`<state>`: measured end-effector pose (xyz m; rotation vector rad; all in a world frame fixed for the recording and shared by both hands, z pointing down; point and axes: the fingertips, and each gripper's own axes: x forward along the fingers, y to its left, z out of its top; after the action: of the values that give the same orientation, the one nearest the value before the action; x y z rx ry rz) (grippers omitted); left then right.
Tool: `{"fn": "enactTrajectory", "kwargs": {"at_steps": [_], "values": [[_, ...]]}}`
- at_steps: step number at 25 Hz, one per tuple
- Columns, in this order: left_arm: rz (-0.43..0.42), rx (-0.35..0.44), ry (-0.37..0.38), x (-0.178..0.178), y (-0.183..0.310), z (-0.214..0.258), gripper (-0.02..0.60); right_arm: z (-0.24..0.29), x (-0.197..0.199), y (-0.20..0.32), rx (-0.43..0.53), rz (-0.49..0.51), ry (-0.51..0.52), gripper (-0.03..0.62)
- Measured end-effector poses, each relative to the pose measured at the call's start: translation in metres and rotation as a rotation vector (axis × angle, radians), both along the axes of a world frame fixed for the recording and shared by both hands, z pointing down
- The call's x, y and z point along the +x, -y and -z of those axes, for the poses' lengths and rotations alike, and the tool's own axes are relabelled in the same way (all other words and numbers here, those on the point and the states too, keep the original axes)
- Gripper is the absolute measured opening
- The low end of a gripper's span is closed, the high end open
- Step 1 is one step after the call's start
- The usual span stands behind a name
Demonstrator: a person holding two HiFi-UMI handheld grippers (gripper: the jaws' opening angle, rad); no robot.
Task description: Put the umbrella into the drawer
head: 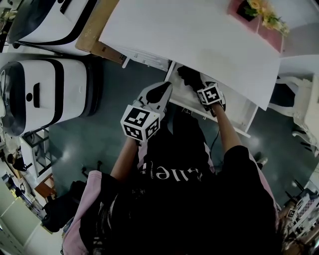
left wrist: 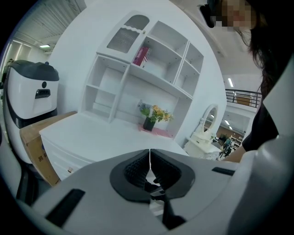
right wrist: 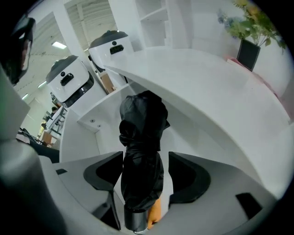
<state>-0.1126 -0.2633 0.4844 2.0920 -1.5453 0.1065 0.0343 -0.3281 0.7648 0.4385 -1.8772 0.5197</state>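
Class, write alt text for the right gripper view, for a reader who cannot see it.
A folded black umbrella lies between the parted jaws of the right gripper, its far end at the open drawer under a desktop.

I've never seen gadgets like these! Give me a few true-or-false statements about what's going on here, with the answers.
1. The left gripper has its jaws together with nothing between them. True.
2. The umbrella is red. False: it is black.
3. The drawer under the white desk is pulled open. True.
4. The flower pot stands on the floor. False: it stands on the desk.
5. The umbrella lies between the right gripper jaws. True.
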Motion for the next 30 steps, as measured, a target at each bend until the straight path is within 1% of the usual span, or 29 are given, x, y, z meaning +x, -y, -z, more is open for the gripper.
{"fn": "enactTrajectory", "kwargs": {"at_steps": [3,5,10,15,17,21,24,30], "values": [[-0.017,0.004,-0.006,0.001,0.0,0.003,0.018,0.022,0.002,0.0,0.028,-0.051,0.068,0.295],[-0.027,0.004,-0.008,0.002,-0.002,0.004,0.017,0.04,0.0,-0.003,0.04,-0.087,0.138,0.295],[-0.077,0.021,-0.016,0.009,0.004,0.01,0.017,0.097,0.0,-0.006,0.099,-0.227,0.315,0.293],[-0.123,0.042,-0.025,0.017,0.004,0.02,0.017,0.161,-0.007,-0.023,0.139,-0.296,0.493,0.293],[-0.145,0.055,-0.03,0.021,0.003,0.024,0.018,0.188,-0.01,-0.029,0.181,-0.313,0.554,0.293],[-0.191,0.07,-0.038,0.025,0.0,0.03,0.017,0.237,-0.012,-0.033,0.317,-0.354,0.642,0.293],[-0.226,0.08,-0.041,0.028,-0.004,0.033,0.018,0.269,-0.013,-0.042,0.4,-0.394,0.708,0.293],[-0.29,0.117,-0.056,0.028,-0.016,0.048,0.017,0.321,-0.018,-0.066,0.516,-0.456,0.809,0.292]]}}
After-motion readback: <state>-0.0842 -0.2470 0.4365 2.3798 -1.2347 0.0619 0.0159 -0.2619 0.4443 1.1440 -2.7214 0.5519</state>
